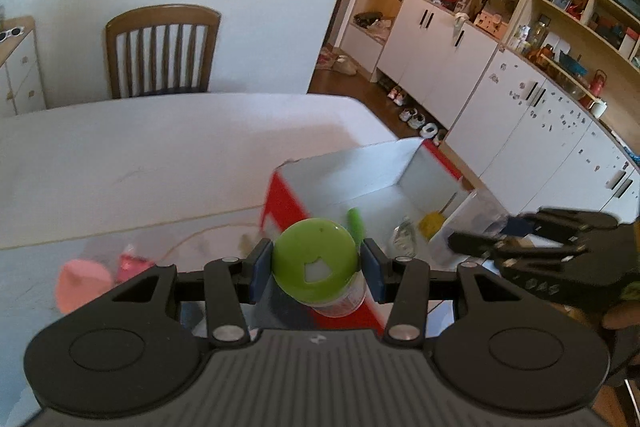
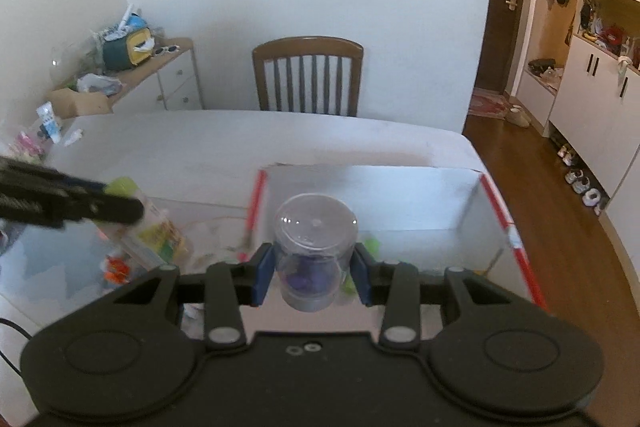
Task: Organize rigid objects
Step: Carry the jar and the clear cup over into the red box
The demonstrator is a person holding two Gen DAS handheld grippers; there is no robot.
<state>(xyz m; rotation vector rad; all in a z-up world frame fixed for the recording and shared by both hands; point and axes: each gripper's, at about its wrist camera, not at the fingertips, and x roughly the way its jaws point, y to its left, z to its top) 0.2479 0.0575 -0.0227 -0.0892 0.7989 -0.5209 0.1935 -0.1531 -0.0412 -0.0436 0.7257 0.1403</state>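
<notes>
Left tool [image 1: 316,267] clamped on one green-lidded jar [image 1: 320,267], right tool [image 2: 310,267] clamped on one clear jar [image 2: 314,251], one red-sided box [image 2: 496,211]

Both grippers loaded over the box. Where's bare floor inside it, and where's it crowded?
Bare: the box floor along its far wall and far right corner, bordered by the white inner walls. Crowded: the near strip, with the green stick, crumpled clear wrapper and yellow item. Outside, the far table toward the chair is bare; pink items crowd the near left.
</notes>
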